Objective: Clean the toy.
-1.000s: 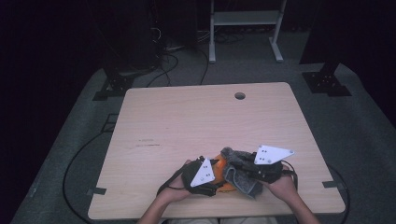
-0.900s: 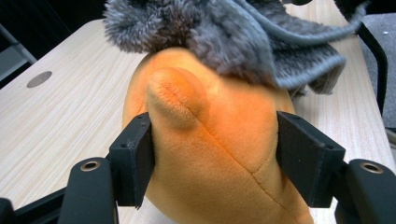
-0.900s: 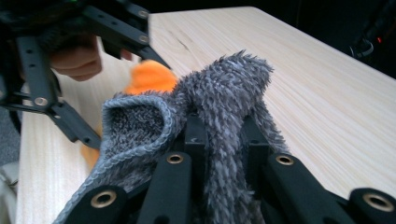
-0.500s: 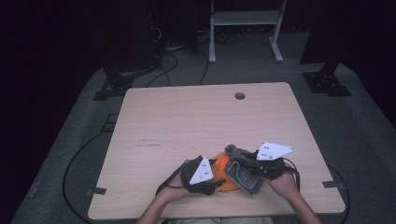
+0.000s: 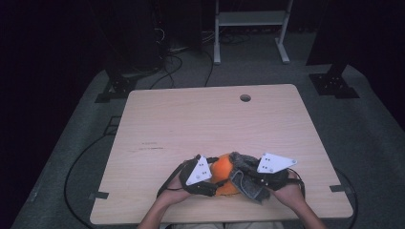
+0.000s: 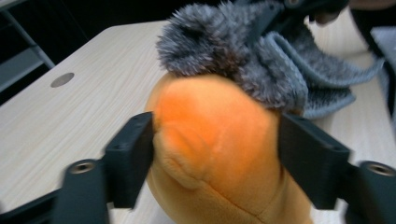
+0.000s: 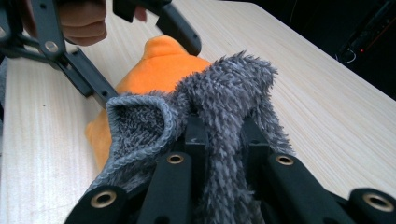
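Clamping orange plush toy [image 6: 215,149] on both sides: left gripper [image 6: 217,156], jaws part-open. Right gripper [image 7: 219,135] pinched tight on grey fuzzy cloth [image 7: 224,93].

No text, label, brand, number or sign can be read. A faint dark mark on the surface [image 5: 148,147] in the high view is too small to tell as writing.

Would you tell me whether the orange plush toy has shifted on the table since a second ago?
No. The orange plush toy sits at the same spot near the table's front edge.
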Motion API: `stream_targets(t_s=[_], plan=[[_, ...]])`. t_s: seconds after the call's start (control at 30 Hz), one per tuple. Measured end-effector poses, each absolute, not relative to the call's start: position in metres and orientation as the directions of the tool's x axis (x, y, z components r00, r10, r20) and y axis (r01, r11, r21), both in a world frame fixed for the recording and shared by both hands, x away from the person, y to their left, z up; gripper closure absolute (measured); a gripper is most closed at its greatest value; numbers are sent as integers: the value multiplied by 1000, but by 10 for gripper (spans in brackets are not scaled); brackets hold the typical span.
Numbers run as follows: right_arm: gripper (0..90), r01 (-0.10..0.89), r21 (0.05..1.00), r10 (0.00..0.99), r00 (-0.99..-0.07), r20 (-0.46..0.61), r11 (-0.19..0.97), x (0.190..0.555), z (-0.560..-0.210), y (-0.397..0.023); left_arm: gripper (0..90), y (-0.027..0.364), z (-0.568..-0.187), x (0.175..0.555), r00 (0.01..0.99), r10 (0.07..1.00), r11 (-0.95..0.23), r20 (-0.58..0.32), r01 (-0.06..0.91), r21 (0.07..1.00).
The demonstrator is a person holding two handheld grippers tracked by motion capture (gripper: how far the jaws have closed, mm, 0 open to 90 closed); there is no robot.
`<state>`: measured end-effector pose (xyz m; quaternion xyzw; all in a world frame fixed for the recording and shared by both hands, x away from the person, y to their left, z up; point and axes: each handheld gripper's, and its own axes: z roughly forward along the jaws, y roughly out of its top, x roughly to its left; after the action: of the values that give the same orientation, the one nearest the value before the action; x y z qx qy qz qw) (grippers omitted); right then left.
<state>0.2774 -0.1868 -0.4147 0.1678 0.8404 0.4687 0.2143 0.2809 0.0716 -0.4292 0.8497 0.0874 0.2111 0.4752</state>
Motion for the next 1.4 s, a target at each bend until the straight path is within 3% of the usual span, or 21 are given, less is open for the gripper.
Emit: stream_targets(t_s=[0.1, 0.27, 0.47, 0.53, 0.8, 0.93, 1.0, 1.1, 1.17, 1.2, 1.3, 1.4], plan=[[769, 122, 876, 498, -855, -146, 467, 284, -419, -195, 375, 72, -432, 284, 888, 376, -542, 265, -22, 840], [769, 195, 864, 556, -824, -113, 465, 293, -427, -211, 386, 79, -435, 289, 881, 407, -543, 242, 20, 840], [769, 162, 898, 506, -859, -76, 409, 284, -419, -207, 400, 89, -439, 297, 878, 432, -542, 208, 68, 838], [768, 150, 883, 494, -864, -102, 444, 284, -420, -200, 403, 93, -440, 299, 878, 437, -535, 194, 81, 841], [766, 261, 850, 574, -817, -58, 457, 300, -435, -219, 401, 93, -441, 300, 873, 446, -536, 198, 83, 840], [767, 213, 889, 560, -827, -58, 407, 292, -426, -221, 399, 93, -442, 301, 862, 461, -550, 211, 90, 831], [767, 199, 895, 536, -842, -52, 399, 290, -424, -215, 368, 93, -441, 302, 851, 479, -542, 216, 93, 835], [767, 200, 872, 526, -847, -75, 446, 291, -433, -203, 226, 95, -434, 301, 847, 496, -490, 193, 90, 867], [767, 201, 875, 530, -845, -73, 441, 291, -434, -201, 191, 99, -431, 302, 845, 504, -462, 178, 90, 882], [767, 204, 876, 532, -844, -68, 436, 291, -434, -201, 202, 100, -431, 302, 848, 503, -452, 165, 96, 887], [767, 208, 875, 534, -843, -65, 436, 293, -435, -203, 345, 96, -436, 300, 852, 483, -484, 204, 65, 873], [767, 238, 866, 553, -832, -51, 439, 298, -438, -209, 390, 91, -437, 300, 836, 498, -504, 231, 62, 862]])
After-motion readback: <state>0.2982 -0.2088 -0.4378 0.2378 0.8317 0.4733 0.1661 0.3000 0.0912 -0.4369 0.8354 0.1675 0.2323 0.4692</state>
